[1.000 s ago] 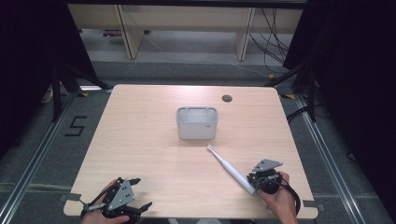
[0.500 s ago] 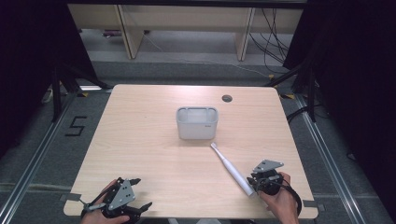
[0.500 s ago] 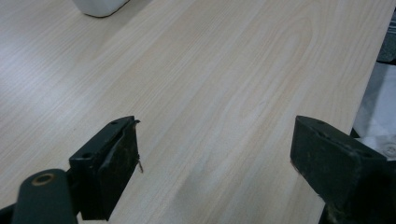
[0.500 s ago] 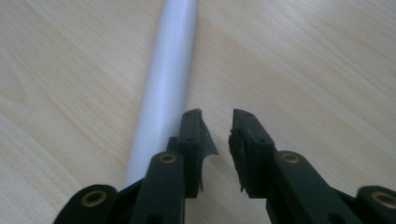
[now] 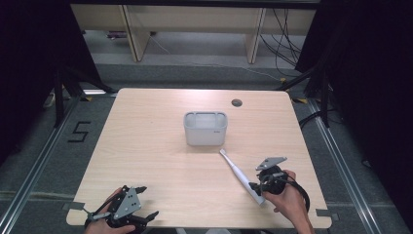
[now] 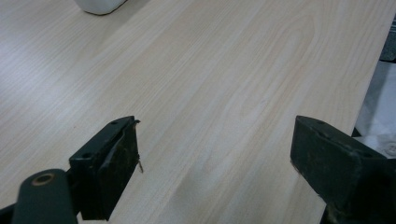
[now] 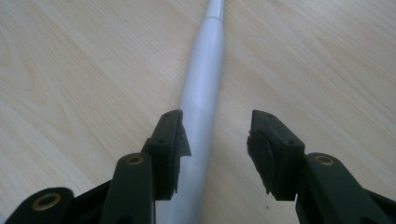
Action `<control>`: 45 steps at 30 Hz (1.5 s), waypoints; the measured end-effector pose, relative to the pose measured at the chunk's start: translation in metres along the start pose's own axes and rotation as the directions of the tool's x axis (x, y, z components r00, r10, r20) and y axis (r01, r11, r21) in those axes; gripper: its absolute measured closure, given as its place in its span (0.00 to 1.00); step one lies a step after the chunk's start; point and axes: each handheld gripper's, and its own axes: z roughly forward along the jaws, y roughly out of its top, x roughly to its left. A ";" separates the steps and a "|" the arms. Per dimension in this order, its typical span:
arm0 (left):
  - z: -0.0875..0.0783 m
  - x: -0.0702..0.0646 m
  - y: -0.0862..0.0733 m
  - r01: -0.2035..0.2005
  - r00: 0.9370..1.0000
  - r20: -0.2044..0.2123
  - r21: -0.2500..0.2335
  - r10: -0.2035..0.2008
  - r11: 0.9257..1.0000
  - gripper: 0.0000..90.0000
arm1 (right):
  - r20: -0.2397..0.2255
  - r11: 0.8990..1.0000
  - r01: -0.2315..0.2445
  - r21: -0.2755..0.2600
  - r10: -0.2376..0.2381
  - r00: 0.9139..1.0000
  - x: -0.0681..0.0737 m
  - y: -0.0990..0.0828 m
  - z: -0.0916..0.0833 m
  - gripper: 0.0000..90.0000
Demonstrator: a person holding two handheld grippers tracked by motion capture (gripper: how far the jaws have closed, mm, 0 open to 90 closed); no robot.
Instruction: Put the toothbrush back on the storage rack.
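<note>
Right gripper [image 7: 215, 154] open at the near right edge, jaws astride the toothbrush [image 5: 241, 176] handle, left jaw touching it; brush has swung, head now lying closer to the bin [image 5: 205, 128] than a second ago, so probably a regrip before lifting. Left gripper [image 5: 129, 212] open, idle at near left; bin's inside and brush bristles too small to make out
</note>
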 end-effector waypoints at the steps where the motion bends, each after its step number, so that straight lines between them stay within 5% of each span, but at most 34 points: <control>1: 0.000 0.000 0.000 0.008 1.000 0.001 -0.007 -0.008 1.000 0.16 | -0.009 1.000 0.003 0.010 -0.003 1.000 0.000 0.003 0.000 0.60; 5: 0.000 0.000 -0.001 0.011 1.000 0.006 -0.008 -0.011 1.000 0.16 | -0.024 0.996 -0.034 0.077 0.035 0.999 0.002 0.016 0.007 0.58; 10: 0.000 0.000 -0.001 0.008 1.000 0.004 -0.007 -0.008 1.000 0.16 | -0.034 0.994 0.001 0.105 0.003 0.999 0.000 0.023 0.012 0.57; 13: 0.000 0.000 0.000 0.013 1.000 0.005 -0.010 -0.013 1.000 0.16 | -0.029 0.989 -0.025 0.148 0.029 0.999 0.002 0.028 0.016 0.57; 15: 0.001 0.000 -0.001 0.011 1.000 -0.001 -0.008 -0.011 1.000 0.16 | -0.045 0.986 -0.004 0.169 0.011 0.999 0.000 0.032 0.020 0.57; 16: 0.001 0.000 -0.001 0.011 1.000 -0.001 -0.008 -0.011 1.000 0.16 | -0.053 0.986 0.045 0.161 -0.037 0.998 -0.003 0.034 0.023 0.57; 31: 0.001 -0.001 -0.001 0.027 1.000 0.007 -0.023 -0.026 0.999 0.16 | -0.067 0.962 0.047 0.268 -0.030 0.997 -0.003 0.048 0.040 0.60; 45: 0.000 0.000 0.000 0.014 1.000 0.006 -0.012 -0.014 1.000 0.16 | -0.090 0.934 0.103 0.341 -0.077 0.993 -0.003 0.059 0.053 0.65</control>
